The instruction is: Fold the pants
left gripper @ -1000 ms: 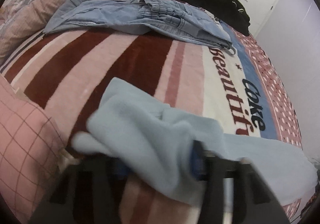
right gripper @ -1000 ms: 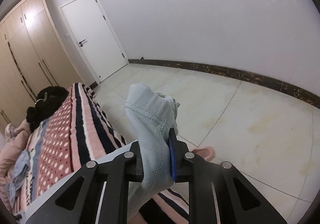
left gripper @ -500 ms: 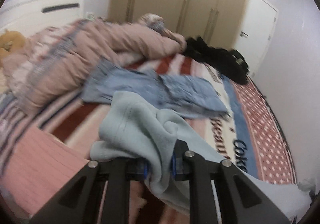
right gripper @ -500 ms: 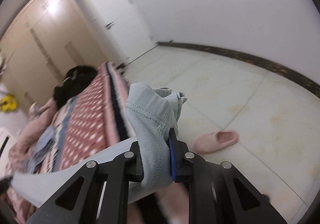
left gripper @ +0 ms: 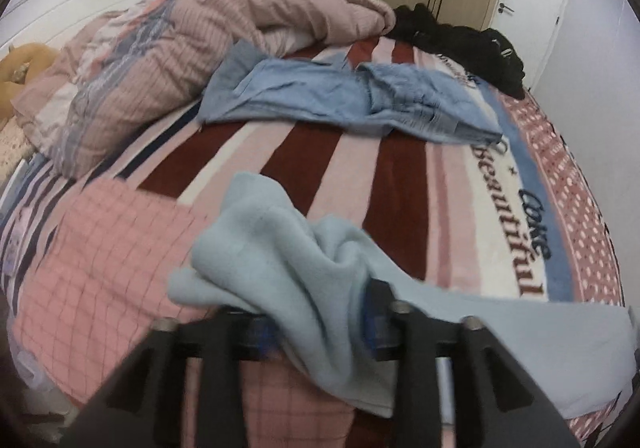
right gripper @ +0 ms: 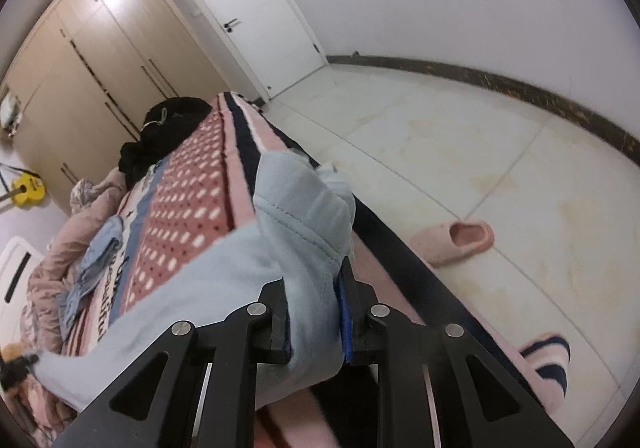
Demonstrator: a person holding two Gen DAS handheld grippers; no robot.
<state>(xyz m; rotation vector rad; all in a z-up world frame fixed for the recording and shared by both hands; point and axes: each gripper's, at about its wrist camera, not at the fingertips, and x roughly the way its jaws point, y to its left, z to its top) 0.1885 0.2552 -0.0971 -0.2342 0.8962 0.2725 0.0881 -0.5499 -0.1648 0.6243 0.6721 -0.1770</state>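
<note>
Pale blue fleece pants (left gripper: pixel 288 260) hang stretched between my two grippers above the bed. My left gripper (left gripper: pixel 320 328) is shut on one bunched end of them, over the bed's near edge. My right gripper (right gripper: pixel 314 320) is shut on the other end (right gripper: pixel 304 232), beside the bed's floor-side edge. The cloth runs from the right gripper back toward the left in the right wrist view. The fabric hides both sets of fingertips.
A striped blanket (left gripper: pixel 392 175) covers the bed. Blue denim pants (left gripper: pixel 352 99) lie across it, with a pink quilt (left gripper: pixel 168 47) and black clothes (left gripper: pixel 460 35) behind. A pink checked cloth (left gripper: pixel 104 256) lies at the near left. Slippers (right gripper: pixel 460 240) lie on the tiled floor.
Both grippers have swung with the pants still held. The left view has dropped back down over the bed. The right view has turned toward the bed, and the pants now stretch longer across it.
</note>
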